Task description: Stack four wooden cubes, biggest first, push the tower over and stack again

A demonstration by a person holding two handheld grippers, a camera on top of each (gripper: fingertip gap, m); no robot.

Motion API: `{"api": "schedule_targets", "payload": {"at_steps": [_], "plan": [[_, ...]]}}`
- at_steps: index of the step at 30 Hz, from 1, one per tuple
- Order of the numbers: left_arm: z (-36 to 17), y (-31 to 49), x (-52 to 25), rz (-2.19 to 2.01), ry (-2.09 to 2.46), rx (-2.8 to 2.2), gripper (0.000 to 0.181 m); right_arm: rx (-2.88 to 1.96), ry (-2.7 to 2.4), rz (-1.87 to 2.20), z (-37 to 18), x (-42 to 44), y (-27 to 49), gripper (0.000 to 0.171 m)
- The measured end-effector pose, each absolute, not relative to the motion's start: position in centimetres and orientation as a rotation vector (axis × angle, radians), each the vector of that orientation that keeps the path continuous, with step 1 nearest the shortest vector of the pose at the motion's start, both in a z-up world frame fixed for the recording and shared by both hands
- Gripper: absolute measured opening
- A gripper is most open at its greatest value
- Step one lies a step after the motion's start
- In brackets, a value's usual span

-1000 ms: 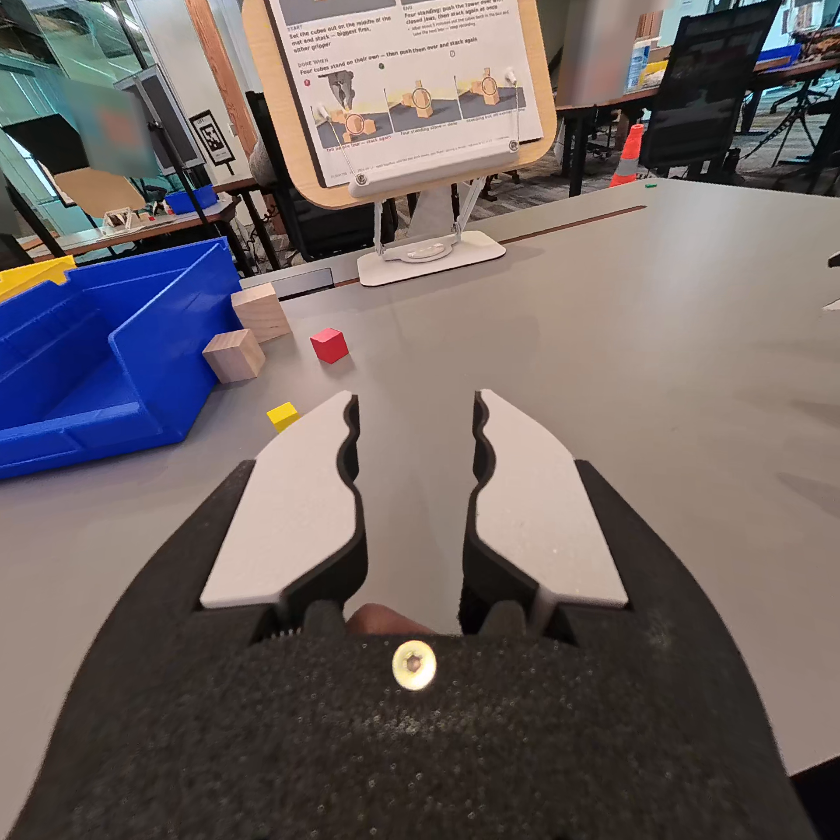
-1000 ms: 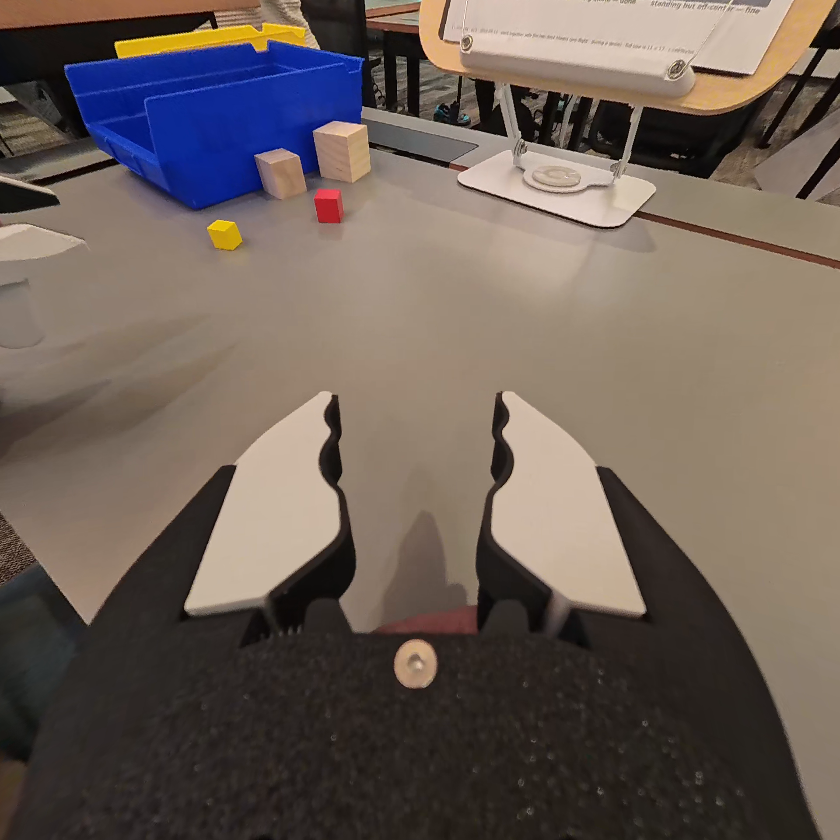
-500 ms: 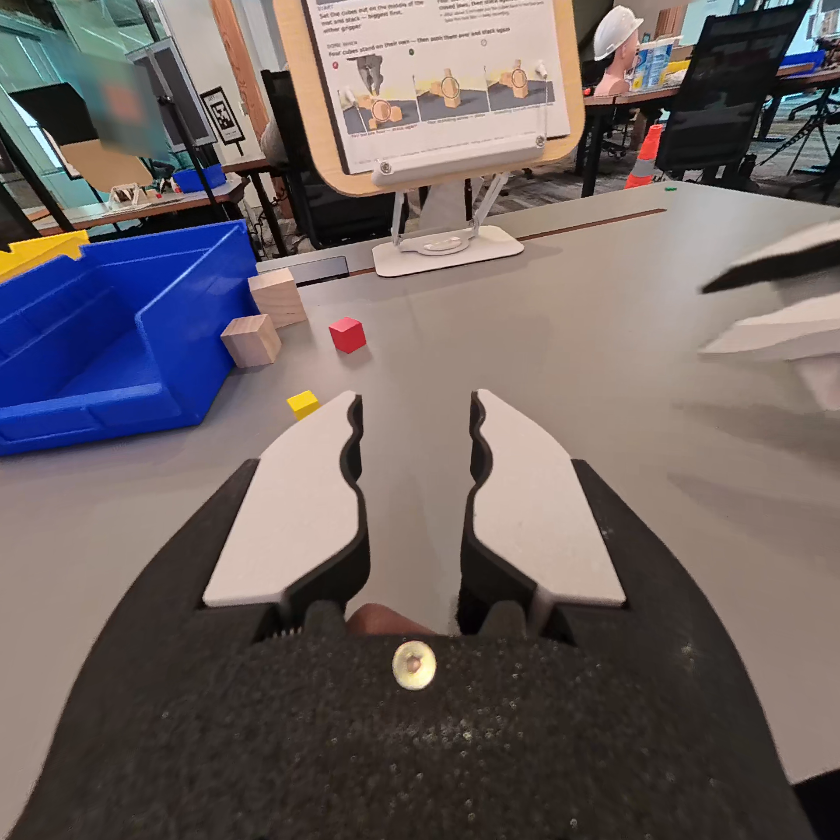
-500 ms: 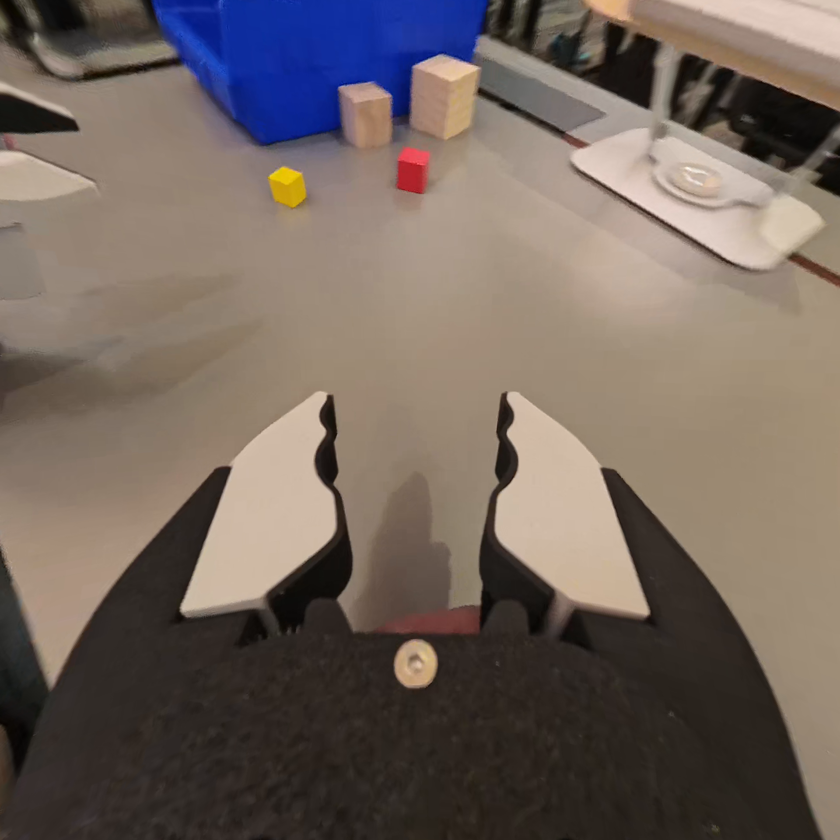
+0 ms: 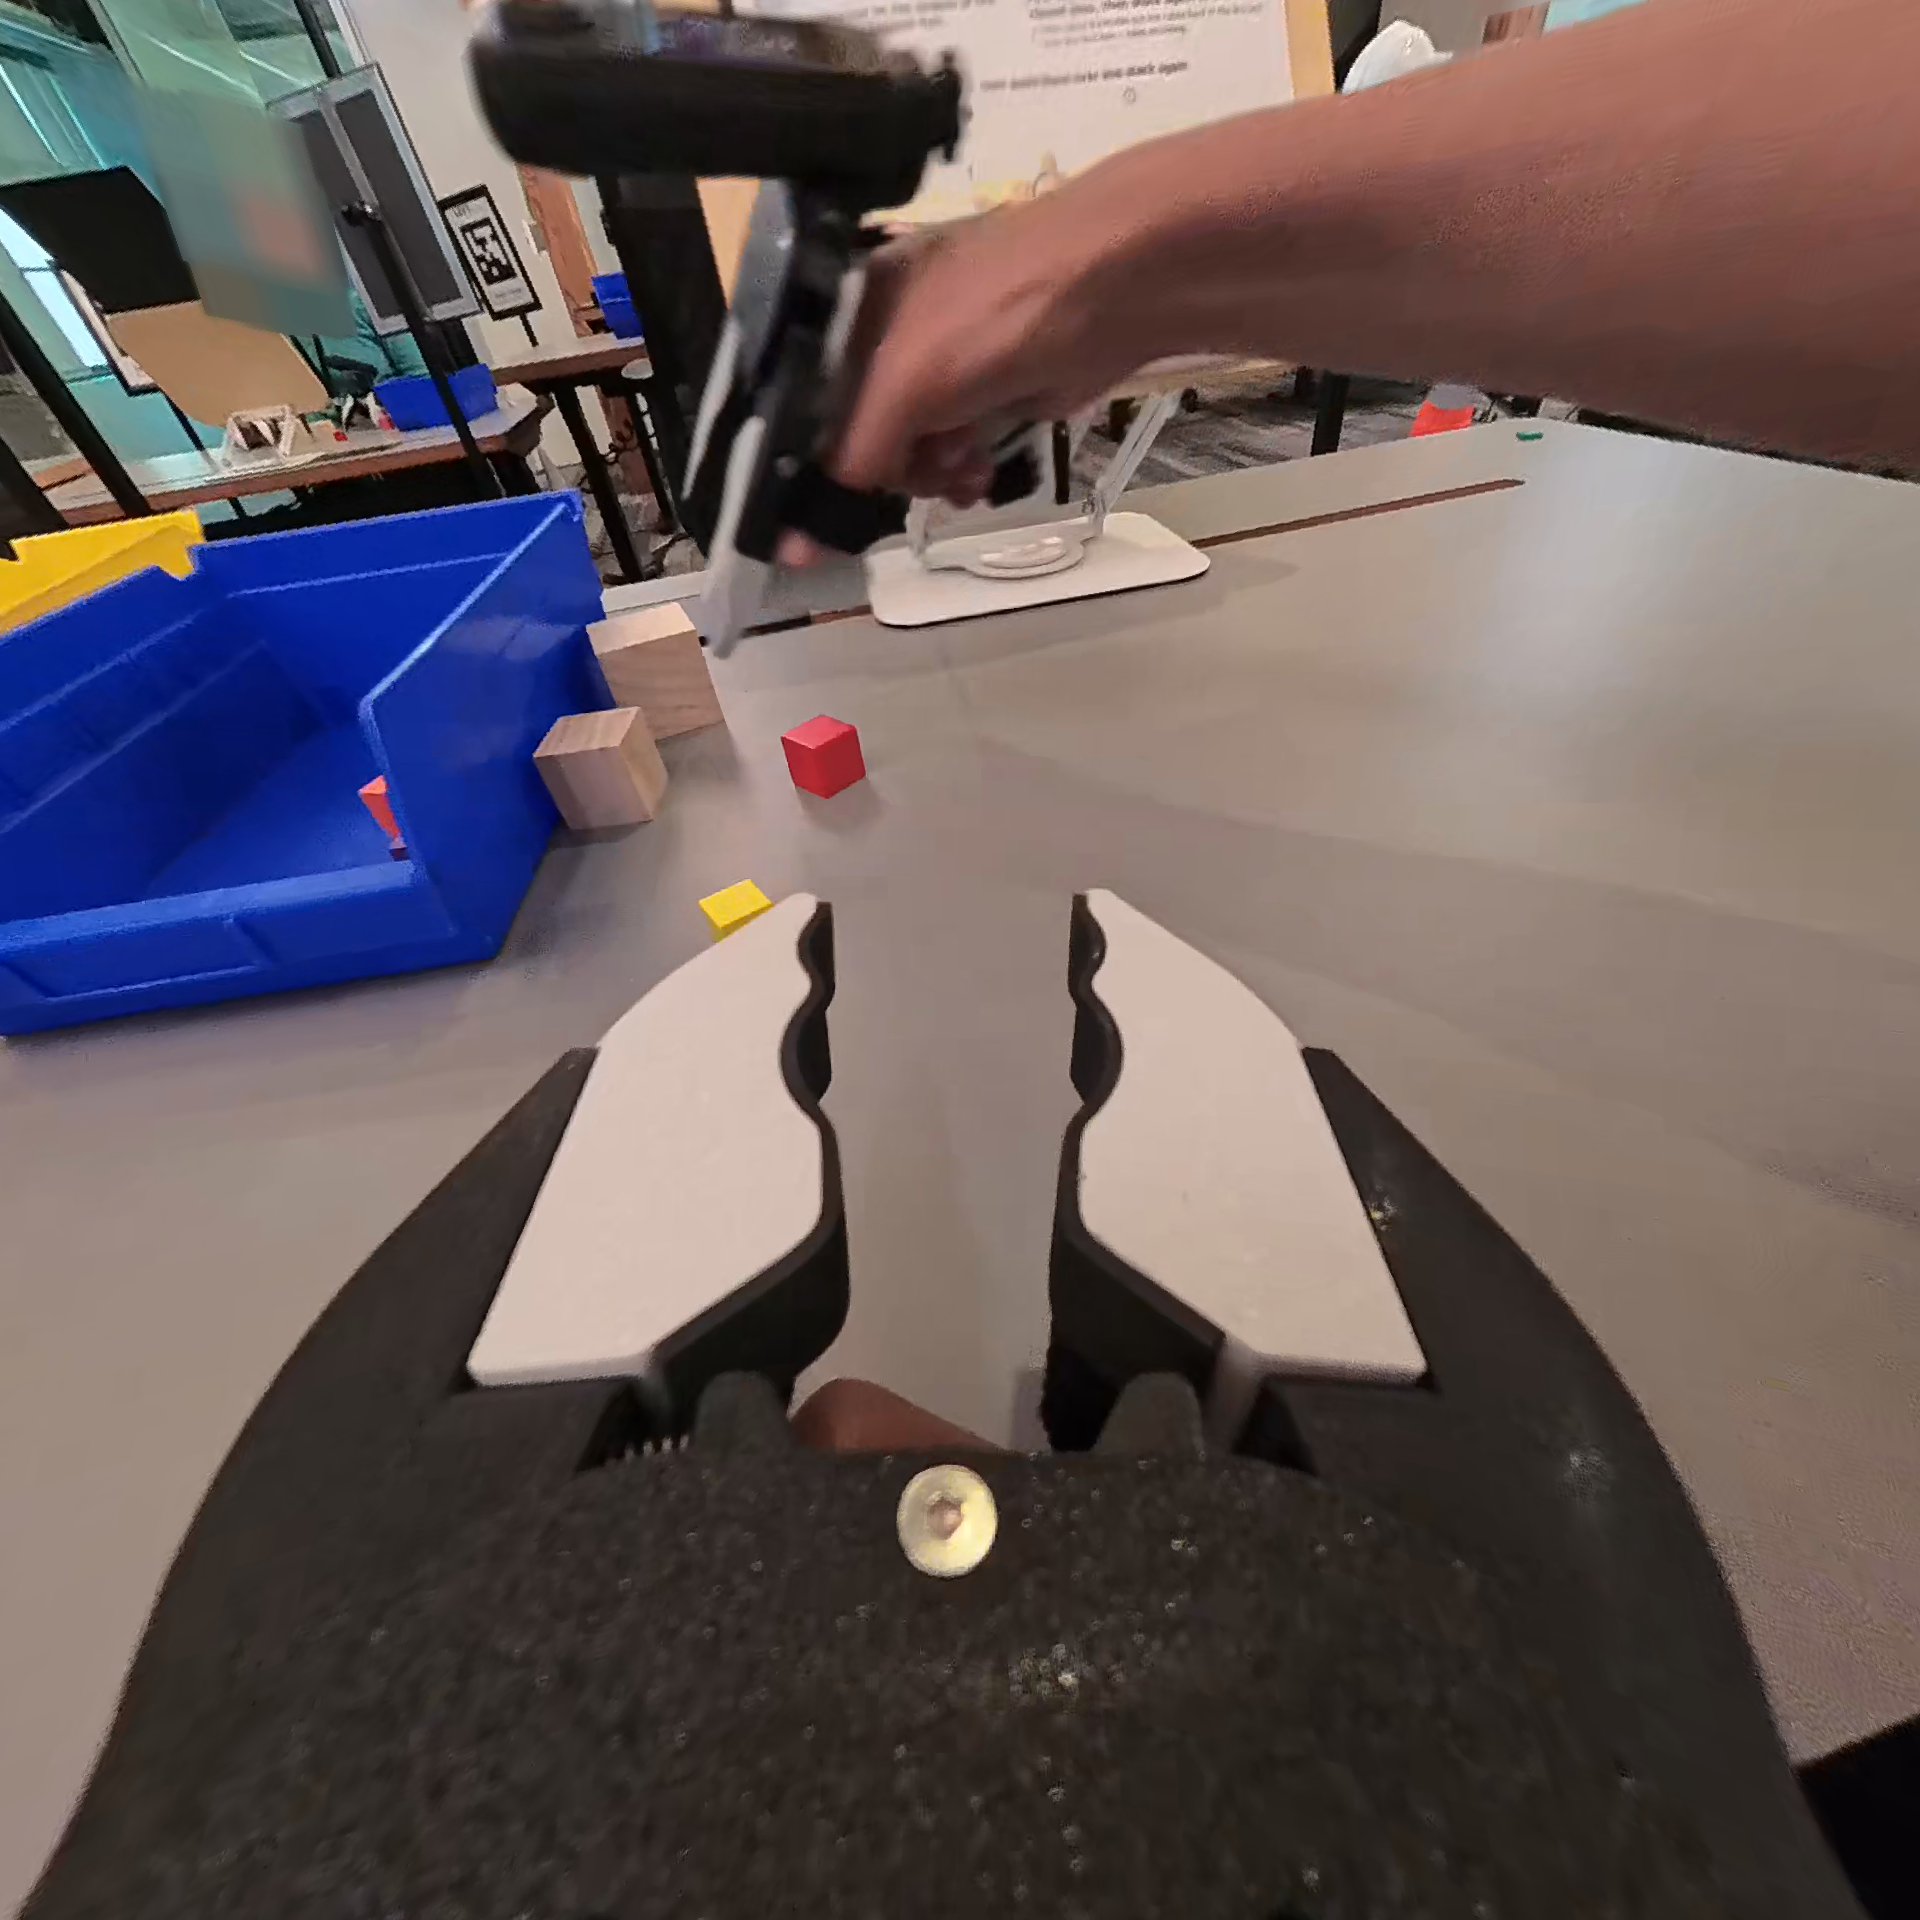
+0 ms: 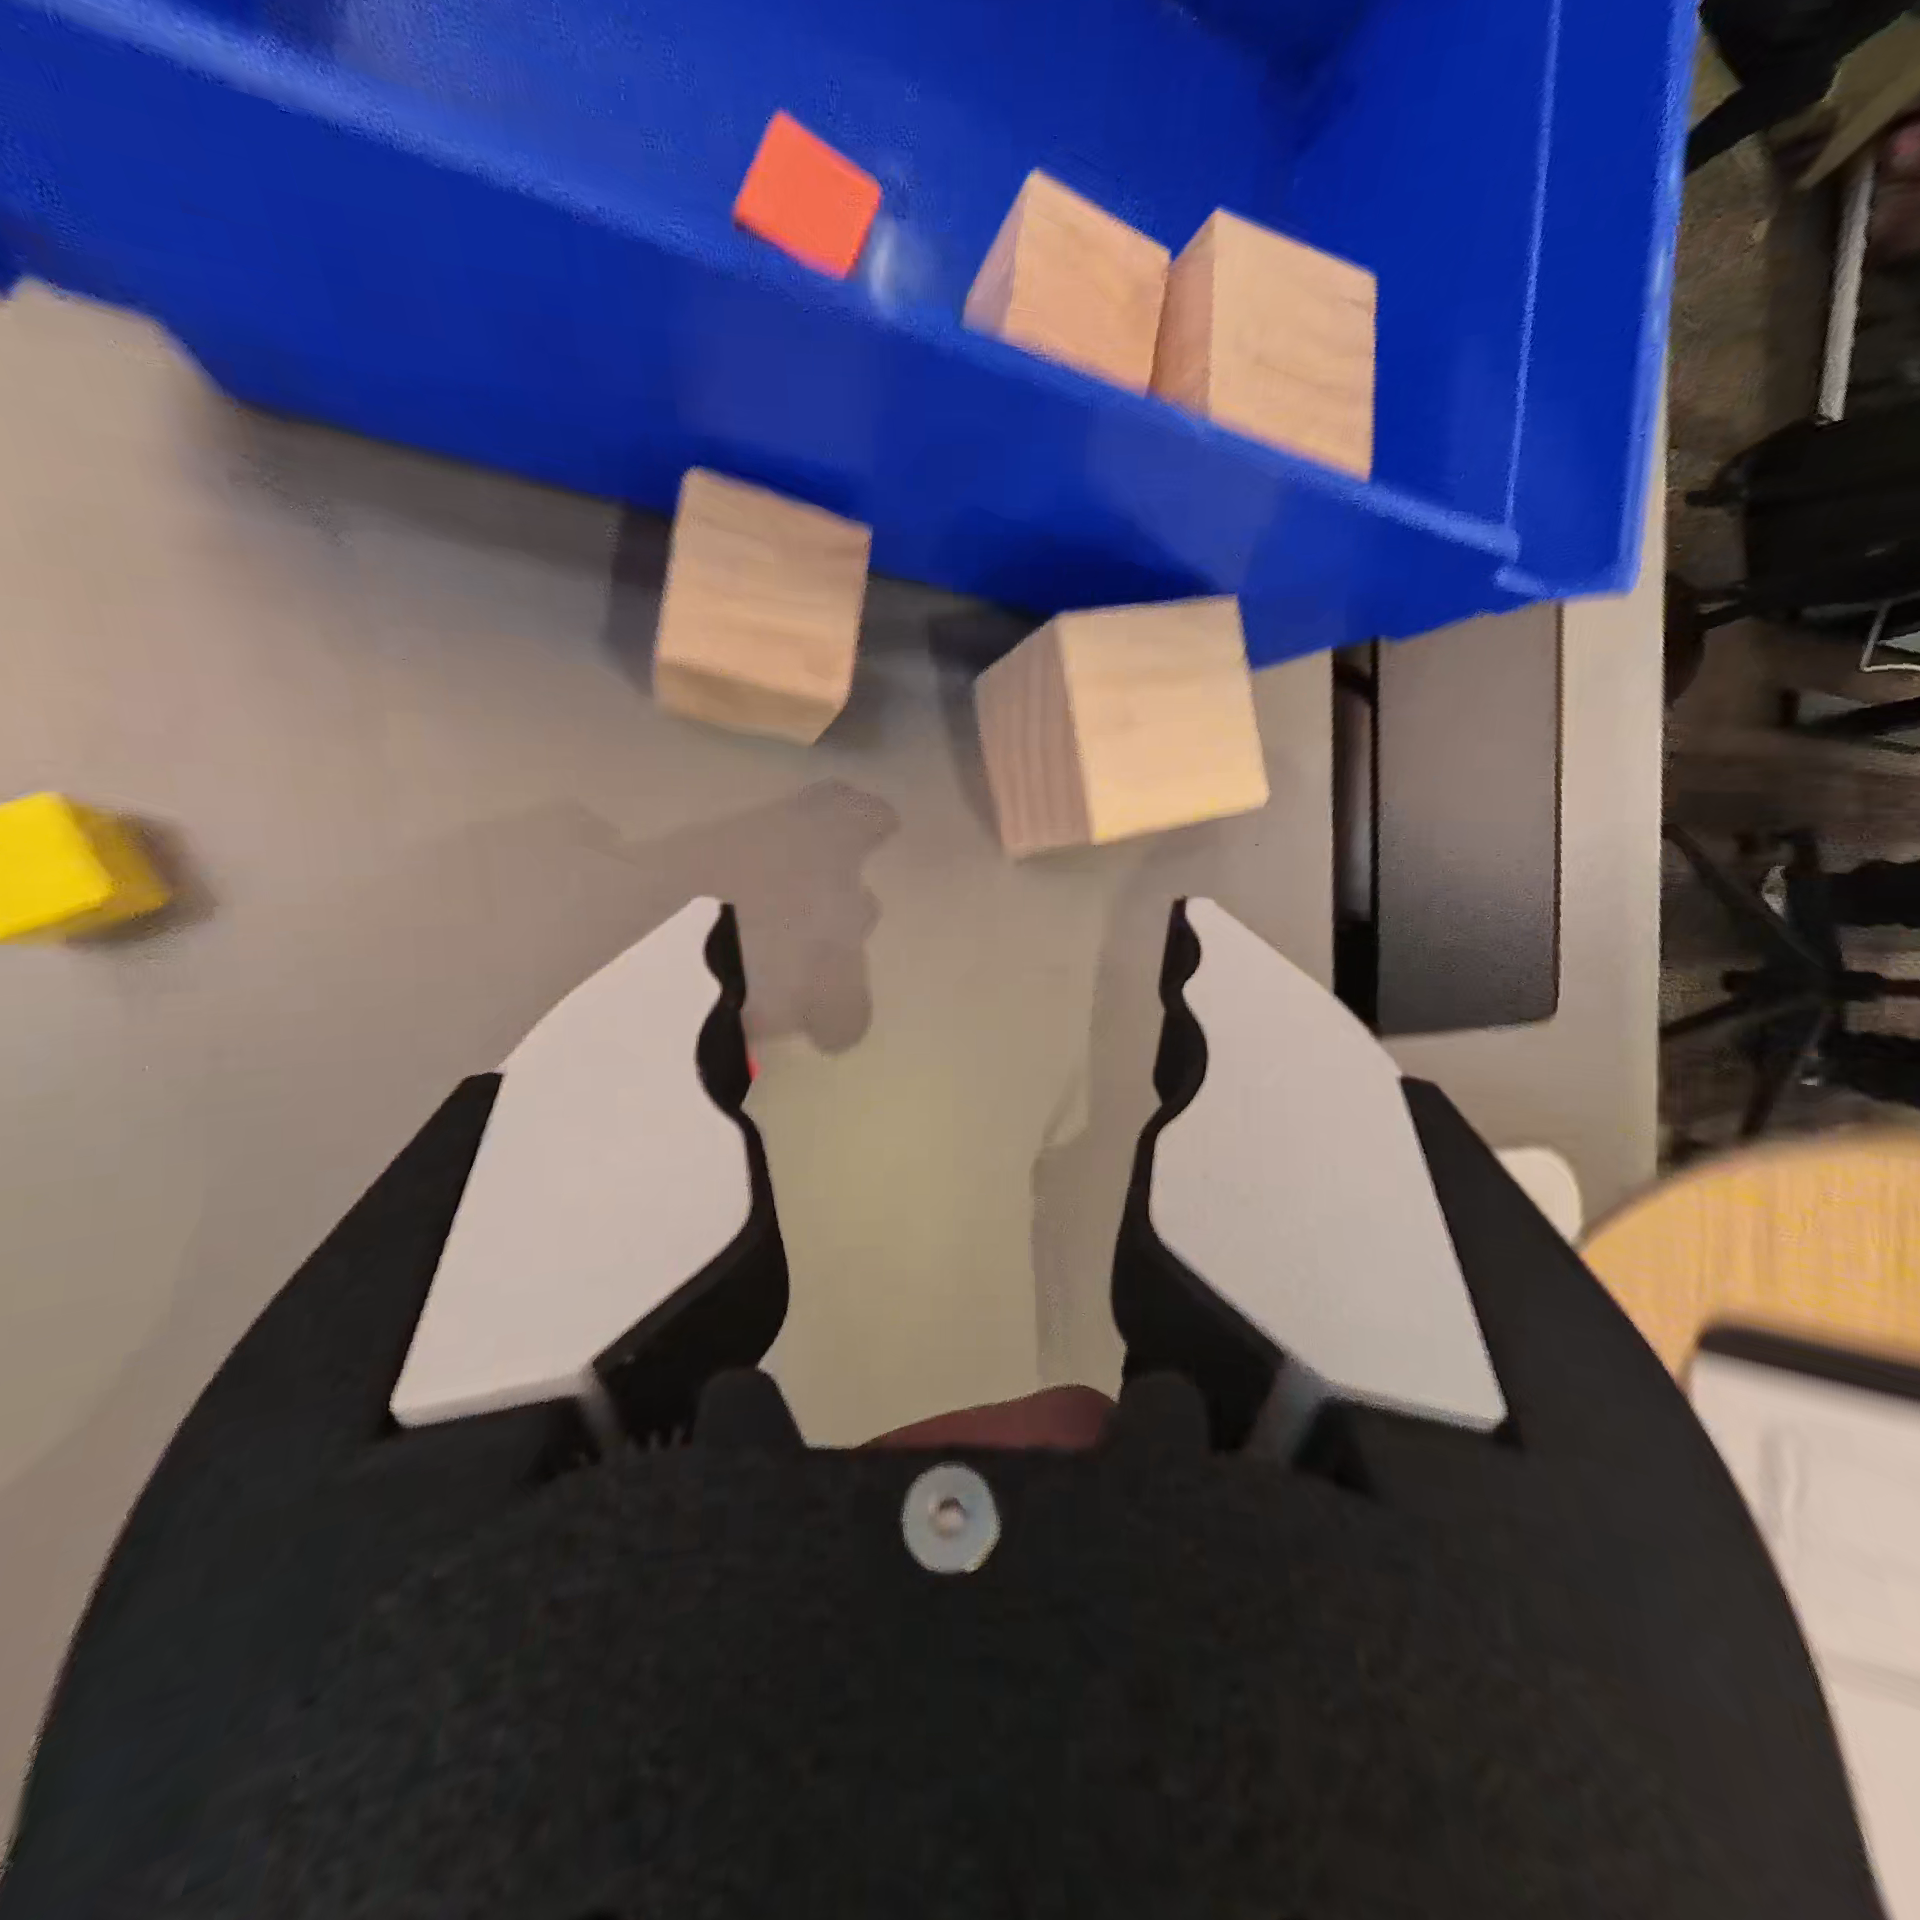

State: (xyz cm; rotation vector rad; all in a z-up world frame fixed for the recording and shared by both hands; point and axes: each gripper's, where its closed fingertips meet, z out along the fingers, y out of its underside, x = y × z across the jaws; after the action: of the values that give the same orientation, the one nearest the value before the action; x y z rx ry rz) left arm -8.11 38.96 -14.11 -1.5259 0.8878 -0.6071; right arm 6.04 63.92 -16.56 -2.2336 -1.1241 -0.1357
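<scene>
The right claw [image 6: 951, 914] hangs open and empty above the biggest wooden cube [image 6: 1122, 727], which sits on the grey surface [image 6: 312, 1039] beside the blue bin [image 6: 1143, 499]. The left claw [image 5: 948, 914] is open too. The cube looks light, rigid and smooth: pinch 2 opposite flat faces squarely.

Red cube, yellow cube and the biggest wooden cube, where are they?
red cube [image 5: 823, 755], left wrist view, on its front face.
yellow cube [image 5: 735, 906], left wrist view, on its top face.
biggest wooden cube [image 6: 1127, 727], right wrist view, on its top face.
</scene>
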Motion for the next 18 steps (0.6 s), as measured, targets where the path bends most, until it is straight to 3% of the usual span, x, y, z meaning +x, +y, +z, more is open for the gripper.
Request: {"api": "schedule_targets", "payload": {"at_steps": [11,18], "plan": [[-14.3,37.7,-8.4,-0.651,0.957,-1.501,0.042,-2.403,-1.278,-0.136,-21.3,7.0,71.3,0.079],[-14.5,37.6,-8.1,-0.659,0.975,-1.496,0.042,-2.426,-1.231,-0.110,-22.5,7.5,71.1,0.066]]}}
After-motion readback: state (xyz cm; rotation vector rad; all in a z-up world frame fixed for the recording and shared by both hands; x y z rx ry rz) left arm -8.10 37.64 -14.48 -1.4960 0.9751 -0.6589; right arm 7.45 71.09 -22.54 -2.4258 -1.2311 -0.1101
